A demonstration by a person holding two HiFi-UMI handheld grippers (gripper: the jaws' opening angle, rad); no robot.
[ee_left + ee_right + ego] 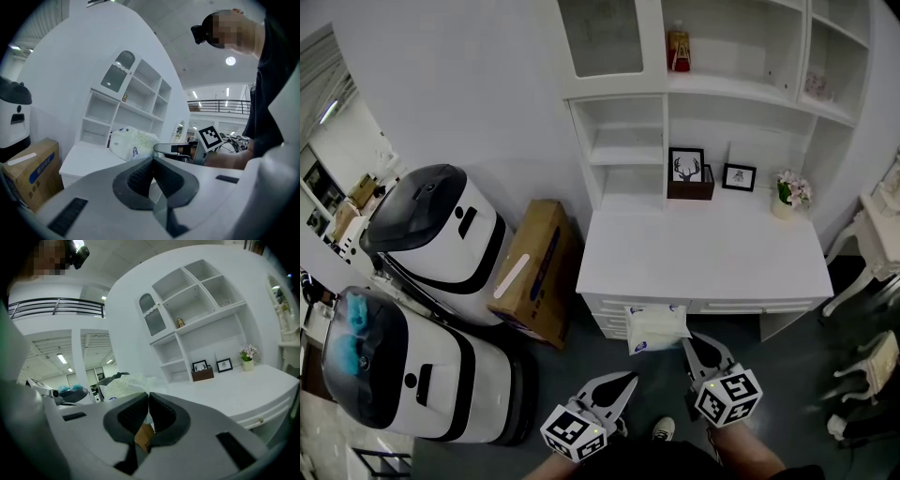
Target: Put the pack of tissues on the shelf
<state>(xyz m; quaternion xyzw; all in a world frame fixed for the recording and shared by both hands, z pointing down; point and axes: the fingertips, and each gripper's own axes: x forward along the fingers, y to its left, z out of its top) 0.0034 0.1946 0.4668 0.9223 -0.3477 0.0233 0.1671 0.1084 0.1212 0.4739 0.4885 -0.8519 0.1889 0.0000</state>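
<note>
Our right gripper [692, 345] clenched on the edge of the pack of tissues [656, 327], pack hanging in the air at the front of the white desk [703, 258], well below the shelves [727, 89], our left gripper [623, 382] pressed together on nothing.

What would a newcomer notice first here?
The tissues, pinched by the right gripper, hang at the front edge of the white desk. At left stand two big white machines, with a cardboard box between them and the desk. The left gripper is shut and empty.
</note>
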